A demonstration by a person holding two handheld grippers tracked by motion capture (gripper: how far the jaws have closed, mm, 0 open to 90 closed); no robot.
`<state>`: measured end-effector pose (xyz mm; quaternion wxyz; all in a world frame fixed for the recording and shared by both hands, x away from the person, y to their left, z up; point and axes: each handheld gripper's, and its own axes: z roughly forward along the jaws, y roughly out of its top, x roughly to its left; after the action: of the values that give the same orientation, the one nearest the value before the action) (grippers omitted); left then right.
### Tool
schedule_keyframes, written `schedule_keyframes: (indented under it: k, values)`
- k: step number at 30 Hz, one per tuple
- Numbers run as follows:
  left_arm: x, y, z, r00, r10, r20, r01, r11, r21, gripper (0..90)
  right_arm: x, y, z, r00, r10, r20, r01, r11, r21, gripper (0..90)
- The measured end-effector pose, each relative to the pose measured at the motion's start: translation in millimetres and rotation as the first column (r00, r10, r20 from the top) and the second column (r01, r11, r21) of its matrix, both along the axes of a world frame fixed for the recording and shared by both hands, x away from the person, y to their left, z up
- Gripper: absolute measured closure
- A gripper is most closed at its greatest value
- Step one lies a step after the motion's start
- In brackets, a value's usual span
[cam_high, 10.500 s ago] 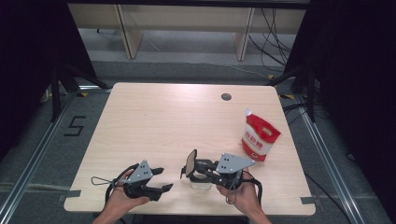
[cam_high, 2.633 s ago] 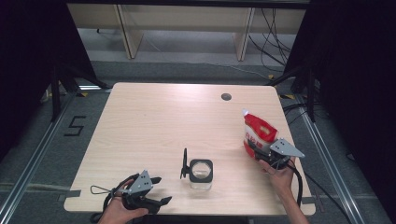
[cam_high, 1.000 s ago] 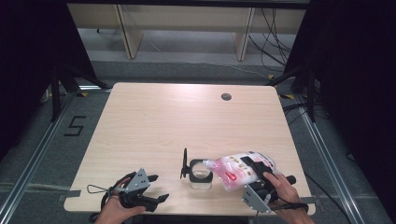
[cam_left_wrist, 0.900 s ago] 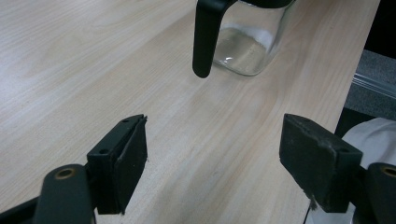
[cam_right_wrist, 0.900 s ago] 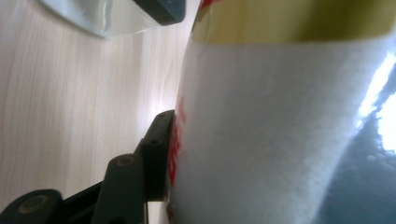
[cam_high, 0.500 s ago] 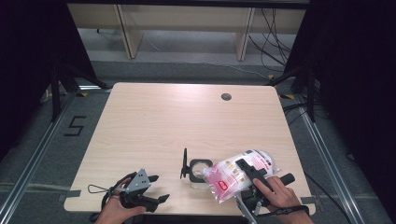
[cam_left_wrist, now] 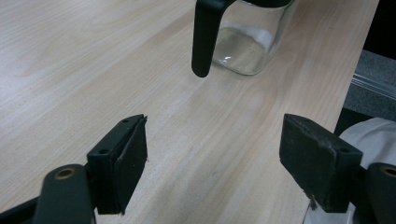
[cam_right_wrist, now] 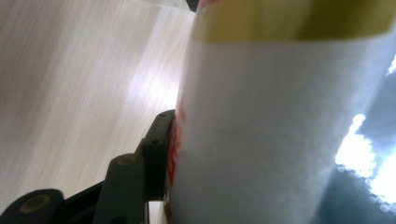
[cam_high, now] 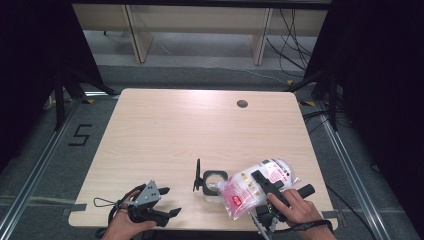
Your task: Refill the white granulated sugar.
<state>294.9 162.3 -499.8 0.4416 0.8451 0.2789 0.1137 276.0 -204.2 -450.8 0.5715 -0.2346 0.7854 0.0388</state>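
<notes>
two grippers working: the right gripper (cam_high: 265,192) is gripping the pouch (cam_high: 250,187), tipping it toward the glass jar (cam_high: 214,181), needing more tilt, while the left gripper (cam_high: 162,202) is waiting wide open

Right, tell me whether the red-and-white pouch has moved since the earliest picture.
Yes. The pouch, clamped in the right gripper, has gone from the table's right edge toward the glass jar, tipped over its mouth.
</notes>
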Motion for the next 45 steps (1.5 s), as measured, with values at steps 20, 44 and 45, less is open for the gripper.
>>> schedule_keyframes:
  k: [20, 44, 45]
  values:
    - [-0.8, -2.1, -1.7, 1.0000, 0.004, -0.003, -0.004, 0.9993, -0.038, 23.1, -2.1, 6.6, 7.4, 0.9983, 0.023, 0.053, -0.017, 0.993, -0.116, 51.8]
    - [-1.1, -1.5, -0.7, 1.0000, -0.003, 0.002, 0.003, 0.9999, -0.016, 23.1, 0.9, 2.2, 9.2, 0.9992, 0.014, 0.037, -0.011, 0.997, -0.077, 52.3]
    - [-0.7, -1.6, -0.9, 1.0000, -0.006, 0.004, 0.006, 0.9998, -0.019, 23.1, 1.4, 2.1, 9.3, 0.9993, 0.020, 0.033, -0.017, 0.997, -0.080, 52.3]
